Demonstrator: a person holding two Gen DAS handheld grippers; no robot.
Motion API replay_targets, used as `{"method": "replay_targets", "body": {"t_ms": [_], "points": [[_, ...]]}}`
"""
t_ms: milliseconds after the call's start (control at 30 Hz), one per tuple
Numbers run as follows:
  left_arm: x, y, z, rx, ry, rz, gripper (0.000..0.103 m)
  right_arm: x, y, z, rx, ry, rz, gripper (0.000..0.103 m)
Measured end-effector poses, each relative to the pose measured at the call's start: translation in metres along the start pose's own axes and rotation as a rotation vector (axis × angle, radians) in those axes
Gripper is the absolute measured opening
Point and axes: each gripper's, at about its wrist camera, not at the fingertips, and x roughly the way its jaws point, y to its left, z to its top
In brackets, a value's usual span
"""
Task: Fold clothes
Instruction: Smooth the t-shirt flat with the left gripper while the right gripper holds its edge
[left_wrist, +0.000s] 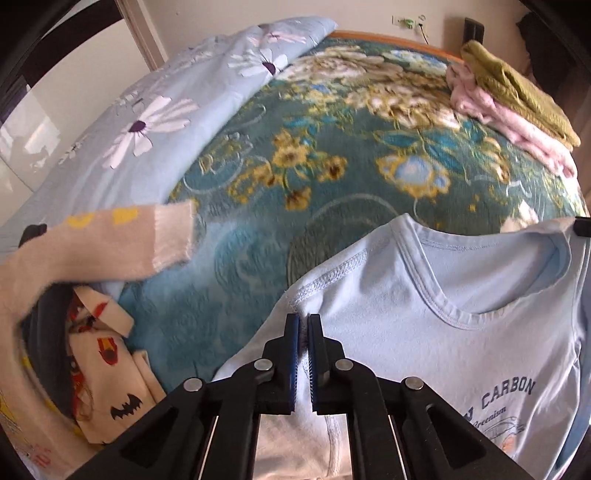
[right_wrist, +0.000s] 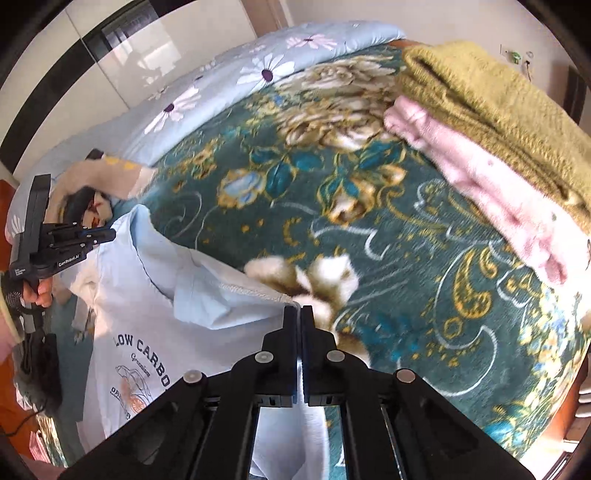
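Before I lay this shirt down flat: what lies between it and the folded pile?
Only bare floral blanket lies between the light blue T-shirt and the folded pile; the right wrist view shows it best.

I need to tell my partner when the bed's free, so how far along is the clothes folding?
Partly done. Folded: an olive sweater stacked on a pink garment at the bed's far side. In hand: the light blue T-shirt, pinched at its shoulders by the left gripper and right gripper, not yet folded. Left: a loose pile of cream and printed clothes.
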Motion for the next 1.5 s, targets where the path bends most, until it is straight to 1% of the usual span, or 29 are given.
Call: {"method": "replay_targets", "body": {"t_ms": [100, 167, 233, 300, 333, 367, 400, 433, 467, 500, 533, 567, 600, 633, 667, 700, 733, 767, 800, 933, 1000, 1067, 1133, 1200, 1333, 1433, 1500], "points": [[-0.005, 0.008, 0.039, -0.036, -0.069, 0.04, 0.003, -0.005, -0.012, 0.026, 0.03, -0.046, -0.04, 0.001], [0.003, 0.013, 0.061, -0.074, -0.074, 0.063, 0.003, -0.001, -0.022, 0.043, 0.073, -0.057, -0.065, 0.001], [0.018, 0.011, 0.075, -0.101, -0.045, 0.092, 0.003, 0.011, -0.031, 0.05, 0.119, -0.033, -0.081, 0.001], [0.035, 0.004, 0.083, -0.117, 0.003, 0.108, 0.004, 0.024, -0.036, 0.05, 0.154, -0.004, -0.093, 0.002], [0.044, 0.0, 0.085, -0.114, 0.031, 0.128, 0.004, 0.029, -0.039, 0.049, 0.169, 0.007, -0.085, 0.002], [0.051, -0.004, 0.085, -0.109, 0.053, 0.143, 0.004, 0.032, -0.042, 0.047, 0.182, 0.013, -0.057, 0.004], [0.055, -0.006, 0.084, -0.115, 0.065, 0.146, 0.007, 0.033, -0.045, 0.046, 0.191, 0.016, -0.046, 0.008], [0.058, -0.007, 0.082, -0.124, 0.076, 0.145, 0.007, 0.031, -0.047, 0.045, 0.196, 0.015, -0.057, 0.016], [0.059, -0.006, 0.08, -0.148, 0.083, 0.119, 0.007, 0.027, -0.05, 0.044, 0.202, 0.009, -0.069, 0.022], [0.059, -0.004, 0.078, -0.177, 0.09, 0.086, 0.008, 0.02, -0.053, 0.042, 0.213, -0.006, -0.077, 0.034], [0.058, -0.001, 0.076, -0.206, 0.098, 0.056, 0.012, 0.009, -0.056, 0.039, 0.23, -0.028, -0.07, 0.037], [0.052, 0.001, 0.072, -0.241, 0.096, 0.043, 0.018, -0.003, -0.058, 0.035, 0.247, -0.055, -0.057, 0.037], [0.045, 0.003, 0.068, -0.277, 0.09, 0.034, 0.028, -0.016, -0.059, 0.029, 0.264, -0.08, -0.048, 0.037], [0.037, 0.006, 0.063, -0.314, 0.085, 0.025, 0.032, -0.029, -0.058, 0.019, 0.28, -0.102, -0.042, 0.037], [0.026, 0.005, 0.054, -0.348, 0.065, 0.0, 0.032, -0.042, -0.057, 0.006, 0.3, -0.122, -0.035, 0.037], [0.014, 0.003, 0.044, -0.382, 0.041, -0.031, 0.035, -0.053, -0.054, -0.007, 0.322, -0.138, -0.025, 0.037], [0.002, -0.003, 0.032, -0.407, 0.024, -0.071, 0.041, -0.062, -0.05, -0.023, 0.348, -0.149, -0.012, 0.037], [-0.007, -0.013, 0.019, -0.414, 0.017, -0.125, 0.045, -0.068, -0.046, -0.039, 0.374, -0.151, -0.003, 0.037], [-0.016, -0.024, 0.005, -0.408, 0.013, -0.176, 0.048, -0.071, -0.04, -0.055, 0.401, -0.145, 0.0, 0.037], [-0.039, -0.078, -0.051, -0.373, 0.045, -0.315, 0.048, -0.077, -0.018, -0.119, 0.54, -0.129, 0.015, 0.037], [-0.047, -0.109, -0.073, -0.348, 0.072, -0.398, 0.048, -0.082, -0.011, -0.151, 0.625, -0.135, 0.005, 0.037], [-0.053, -0.142, -0.09, -0.276, 0.101, -0.472, 0.049, -0.089, -0.008, -0.18, 0.709, -0.15, -0.007, 0.037], [-0.058, -0.173, -0.1, -0.191, 0.123, -0.508, 0.049, -0.099, -0.006, -0.207, 0.784, -0.171, -0.01, 0.037], [-0.063, -0.198, -0.106, -0.119, 0.135, -0.55, 0.049, -0.108, -0.006, -0.226, 0.822, -0.182, -0.025, 0.037], [-0.072, -0.232, -0.109, -0.03, 0.128, -0.624, 0.051, -0.123, -0.004, -0.253, 0.872, -0.205, -0.044, 0.037], [-0.066, -0.254, -0.108, 0.038, 0.155, -0.631, 0.052, -0.13, 0.001, -0.26, 0.877, -0.219, -0.049, 0.037], [-0.06, -0.266, -0.107, 0.062, 0.175, -0.632, 0.052, -0.133, 0.005, -0.263, 0.872, -0.224, -0.055, 0.037]]}}
